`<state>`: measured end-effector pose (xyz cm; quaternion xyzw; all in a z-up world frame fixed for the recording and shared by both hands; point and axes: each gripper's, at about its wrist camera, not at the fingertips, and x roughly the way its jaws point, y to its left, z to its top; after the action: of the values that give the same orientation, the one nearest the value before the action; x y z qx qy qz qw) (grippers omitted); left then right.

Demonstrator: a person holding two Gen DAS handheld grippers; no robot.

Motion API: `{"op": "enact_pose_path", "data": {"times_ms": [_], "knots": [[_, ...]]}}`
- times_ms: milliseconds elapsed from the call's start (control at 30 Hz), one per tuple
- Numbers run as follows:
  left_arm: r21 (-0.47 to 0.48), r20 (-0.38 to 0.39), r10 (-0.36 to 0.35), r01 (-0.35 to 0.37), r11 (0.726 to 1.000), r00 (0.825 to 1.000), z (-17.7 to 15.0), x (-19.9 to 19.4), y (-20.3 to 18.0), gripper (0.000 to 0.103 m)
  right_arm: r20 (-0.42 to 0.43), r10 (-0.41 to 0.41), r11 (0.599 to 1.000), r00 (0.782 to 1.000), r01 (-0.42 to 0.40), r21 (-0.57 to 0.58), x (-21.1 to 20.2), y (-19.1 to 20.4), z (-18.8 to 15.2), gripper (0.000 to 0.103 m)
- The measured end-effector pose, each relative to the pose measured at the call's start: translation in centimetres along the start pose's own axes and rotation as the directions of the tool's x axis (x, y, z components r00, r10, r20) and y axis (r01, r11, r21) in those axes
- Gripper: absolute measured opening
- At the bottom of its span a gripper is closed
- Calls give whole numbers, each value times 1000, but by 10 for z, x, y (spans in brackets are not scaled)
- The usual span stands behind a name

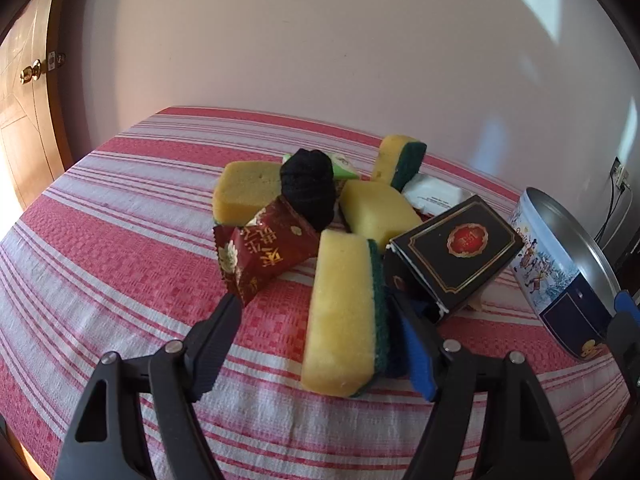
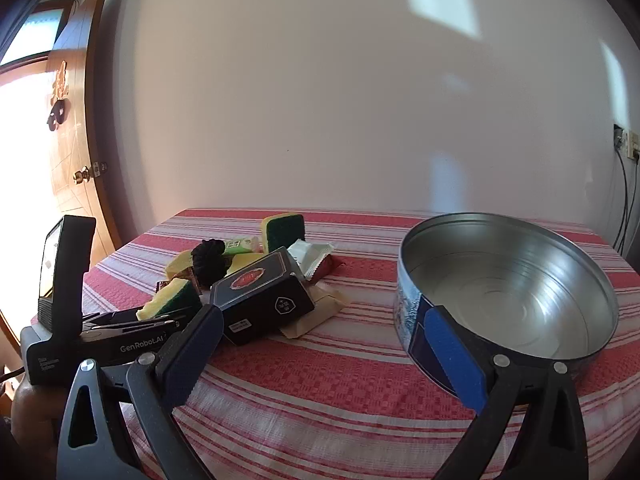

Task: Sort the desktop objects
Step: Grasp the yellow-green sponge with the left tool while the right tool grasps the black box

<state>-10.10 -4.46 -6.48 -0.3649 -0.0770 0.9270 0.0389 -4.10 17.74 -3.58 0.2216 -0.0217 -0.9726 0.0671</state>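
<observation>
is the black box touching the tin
Apart. In the right wrist view, striped cloth shows plainly between the black box and the tin.

The striped tablecloth (image 1: 120,240) lies bare along the table's left edge and across its near edge, so a gripper could pass freely there. Toward the middle, a tight heap blocks the way: yellow sponges (image 1: 344,320), a red packet (image 1: 264,256), a black knitted bundle (image 1: 308,188) and a black box (image 1: 456,248) touch or overlap one another, leaving no gaps between them. Near the right edge stands the round tin (image 2: 508,284), its inside bare; a strip of bare cloth separates it from the heap.
</observation>
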Motion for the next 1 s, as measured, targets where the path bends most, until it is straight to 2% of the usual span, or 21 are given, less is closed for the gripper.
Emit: {"op": "enact_pose_path", "data": {"times_ms": [67, 100, 200, 233, 267, 333, 467, 567, 667, 767, 833, 900, 967, 1000], "knots": [[8, -13, -44, 44, 999, 999, 1, 2, -1, 62, -38, 44, 999, 998, -43, 23, 8, -2, 4, 102], [9, -17, -57, 57, 998, 998, 1, 0, 1, 59, -57, 66, 997, 996, -64, 35, 13, -3, 6, 102], [13, -30, -79, 79, 997, 996, 5, 2, 2, 44, -104, 137, 989, 985, -130, 72, 29, -2, 14, 102], [17, -30, -87, 88, 996, 996, 5, 2, 1, 32, -111, 154, 986, 982, -147, 74, 35, -1, 17, 102], [29, -31, -88, 89, 996, 996, 4, 2, 1, 29, -117, 161, 986, 980, -153, 71, 38, 0, 21, 102], [40, -29, -91, 92, 995, 995, 3, 1, 1, 29, -125, 158, 987, 979, -154, 43, 45, 5, 28, 102], [9, -4, -128, 128, 992, 992, -1, -3, 9, 28, -186, 196, 980, 963, -197, 14, 63, 11, 33, 102], [-10, 109, -105, 106, 994, 989, -4, -23, 14, 28, -217, 203, 979, 955, -203, 22, 78, 11, 34, 102], [-54, 208, -72, 85, 995, 976, -8, -41, 23, 28, -245, 200, 980, 949, -200, 23, 94, 13, 38, 102], [-108, 216, -63, 88, 990, 974, -6, -42, 34, 28, -297, 207, 976, 932, -218, -2, 115, 23, 39, 102], [-121, 218, -65, 93, 988, 974, 0, -43, 37, 28, -346, 216, 972, 913, -236, -15, 128, 27, 35, 102], [-99, 264, -55, 84, 992, 963, 8, -55, 36, 28, -391, 226, 969, 892, -247, -3, 140, 29, 29, 102], [-62, 315, -18, 40, 997, 949, 17, -62, 30, 28, -397, 280, 958, 874, -283, 52, 146, 26, 25, 102], [-54, 336, -7, 27, 998, 942, 21, -64, 28, 28, -394, 284, 957, 874, -284, 59, 147, 24, 24, 102]]}}
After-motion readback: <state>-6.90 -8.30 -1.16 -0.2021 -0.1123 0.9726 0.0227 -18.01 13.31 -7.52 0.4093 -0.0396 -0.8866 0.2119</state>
